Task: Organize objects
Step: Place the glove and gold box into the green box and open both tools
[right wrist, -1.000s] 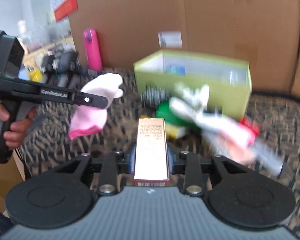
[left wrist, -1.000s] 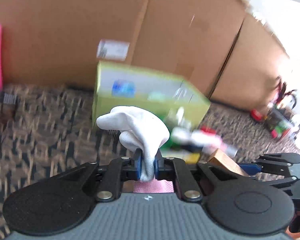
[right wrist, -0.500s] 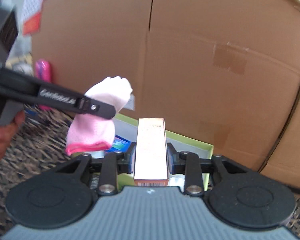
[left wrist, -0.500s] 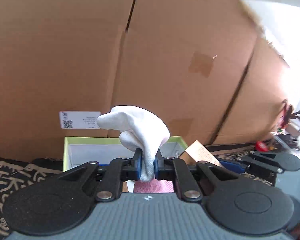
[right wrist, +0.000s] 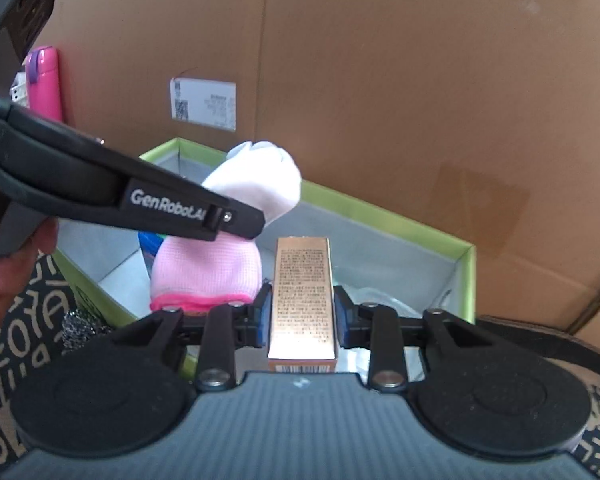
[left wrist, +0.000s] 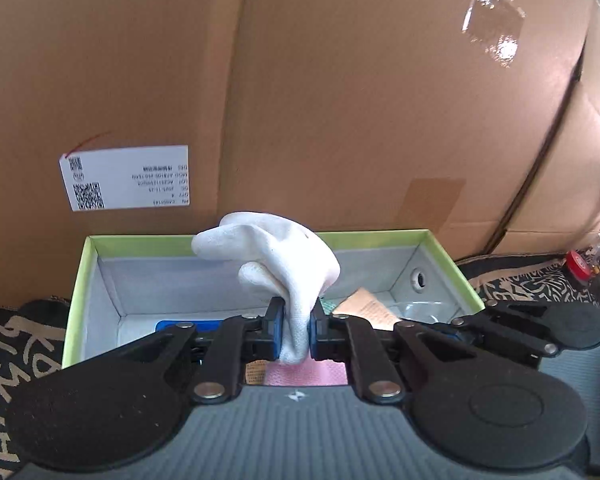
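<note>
The left gripper (left wrist: 296,334) has its fingers closed tight on a white-and-pink glove (left wrist: 276,264) — the white tip bunches above the pads, the pink cuff hangs below. The right gripper (right wrist: 302,316) has its fingers clamped on the sides of a slim copper-coloured carton (right wrist: 303,300), which points forward along them. Both grippers hover side by side over an open green box (left wrist: 448,258) with a grey lining; in the right wrist view the left tool reaches in from the left, a bare hand (right wrist: 8,276) on its handle. A blue item (left wrist: 180,325) lies inside the box. The box sits on a black patterned cloth (right wrist: 28,320) — tall cardboard cartons (left wrist: 340,100) stand just behind, a pink bottle (right wrist: 44,84) at far left.
</note>
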{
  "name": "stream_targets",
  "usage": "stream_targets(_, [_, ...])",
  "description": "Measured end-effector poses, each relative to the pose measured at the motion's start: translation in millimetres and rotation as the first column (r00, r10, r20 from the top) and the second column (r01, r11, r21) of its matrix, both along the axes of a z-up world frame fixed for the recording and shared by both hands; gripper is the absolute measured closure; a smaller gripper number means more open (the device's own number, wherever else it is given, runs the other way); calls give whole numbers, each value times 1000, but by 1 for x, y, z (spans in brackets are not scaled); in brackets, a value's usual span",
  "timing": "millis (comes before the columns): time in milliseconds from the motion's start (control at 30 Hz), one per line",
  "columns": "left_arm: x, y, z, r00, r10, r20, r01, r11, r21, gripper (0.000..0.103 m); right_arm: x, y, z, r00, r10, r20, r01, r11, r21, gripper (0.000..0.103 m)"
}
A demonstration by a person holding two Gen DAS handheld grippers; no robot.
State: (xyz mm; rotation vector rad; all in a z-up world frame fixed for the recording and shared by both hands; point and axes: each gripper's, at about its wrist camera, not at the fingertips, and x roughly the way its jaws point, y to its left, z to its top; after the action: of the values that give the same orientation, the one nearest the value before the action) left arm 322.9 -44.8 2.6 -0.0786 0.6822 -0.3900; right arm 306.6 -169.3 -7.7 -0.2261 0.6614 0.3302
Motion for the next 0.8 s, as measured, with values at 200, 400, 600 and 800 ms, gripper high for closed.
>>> stream_targets(200, [-17, 11, 9, 995, 41, 89, -37, 998, -41, 22, -6, -5, 4, 999, -17, 46, 18, 1000, -7, 21])
stream_targets(400, [-48, 22, 32, 985, 68, 158, -61, 997, -44, 19, -33, -25, 25, 990, -45, 133, 41, 999, 29, 1])
stream_targets(600, [-96, 23, 52, 974, 152, 166, -169, 981, 95, 19, -75, -31, 48, 980, -70, 188, 56, 995, 81, 0])
stream_targets(800, [-150, 28, 56, 971, 159, 180, -173, 983, 63, 19, -135, -41, 54, 973, -131, 191, 96, 979, 178, 0])
